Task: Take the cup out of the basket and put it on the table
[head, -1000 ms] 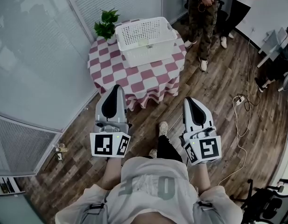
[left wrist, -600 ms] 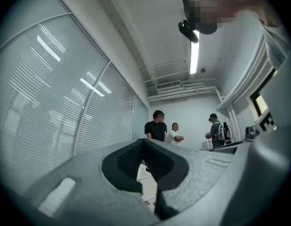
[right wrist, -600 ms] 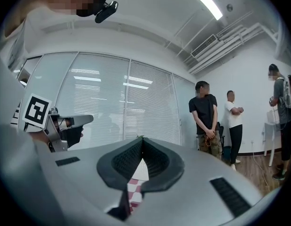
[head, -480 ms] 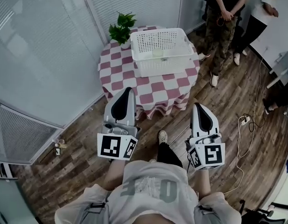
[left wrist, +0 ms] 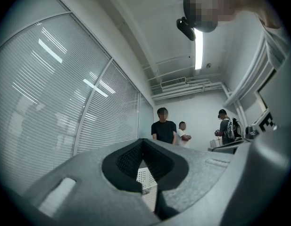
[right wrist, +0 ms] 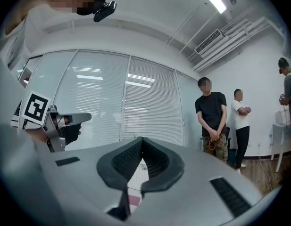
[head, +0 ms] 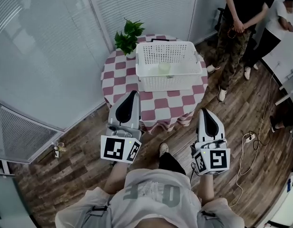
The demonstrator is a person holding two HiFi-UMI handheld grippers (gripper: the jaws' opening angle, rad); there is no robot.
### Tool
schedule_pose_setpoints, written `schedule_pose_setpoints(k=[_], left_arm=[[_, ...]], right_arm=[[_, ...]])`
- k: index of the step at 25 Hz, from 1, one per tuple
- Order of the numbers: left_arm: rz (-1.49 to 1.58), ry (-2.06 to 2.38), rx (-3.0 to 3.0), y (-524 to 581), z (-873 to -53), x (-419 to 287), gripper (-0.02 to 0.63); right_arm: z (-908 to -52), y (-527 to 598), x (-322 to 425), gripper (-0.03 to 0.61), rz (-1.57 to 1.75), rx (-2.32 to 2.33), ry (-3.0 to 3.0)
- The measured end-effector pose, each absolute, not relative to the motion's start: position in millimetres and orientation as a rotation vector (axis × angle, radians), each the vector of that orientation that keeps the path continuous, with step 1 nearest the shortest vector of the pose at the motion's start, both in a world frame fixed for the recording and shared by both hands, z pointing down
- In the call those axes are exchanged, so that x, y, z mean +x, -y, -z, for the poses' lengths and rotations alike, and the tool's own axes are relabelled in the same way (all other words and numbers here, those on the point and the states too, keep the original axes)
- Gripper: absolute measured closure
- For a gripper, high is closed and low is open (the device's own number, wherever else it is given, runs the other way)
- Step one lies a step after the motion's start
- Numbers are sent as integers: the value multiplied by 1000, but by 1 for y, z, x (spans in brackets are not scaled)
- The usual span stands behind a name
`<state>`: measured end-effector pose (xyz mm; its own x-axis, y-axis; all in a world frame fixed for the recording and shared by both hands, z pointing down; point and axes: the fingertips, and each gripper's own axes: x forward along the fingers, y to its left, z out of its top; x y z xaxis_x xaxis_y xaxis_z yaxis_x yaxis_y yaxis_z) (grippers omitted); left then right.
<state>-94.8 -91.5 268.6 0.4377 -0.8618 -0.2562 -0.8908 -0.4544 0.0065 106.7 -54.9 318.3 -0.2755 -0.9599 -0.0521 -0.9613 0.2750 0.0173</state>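
Nearest, at the bottom of the head view, the grey print on the person's shirt (head: 151,194) is creasing too much to read. The left gripper (head: 133,93) and right gripper (head: 204,111) are hovering short of the checked counter (head: 160,101), fingers pressed together on nothing. Farther up, the white basket (head: 165,44) is sitting there. The pale cup (head: 164,68) inside is probably standing upright, its mouth indistinct.

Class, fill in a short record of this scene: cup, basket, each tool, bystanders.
Cup: inside the white basket
Basket: on the round checked table, beside a potted plant
Left tool: shut, empty, apart from the basket
Right tool: shut, empty, apart from the basket
Bystanders: two people standing right of the table
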Motion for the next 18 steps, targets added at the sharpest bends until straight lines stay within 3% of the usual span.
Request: schedule_pose_setpoints(k=[18], left_arm=[[-319, -1704, -2451, 207, -249, -72, 609]], right_arm=[[-309, 191, 140, 569, 9, -1757, -2558]])
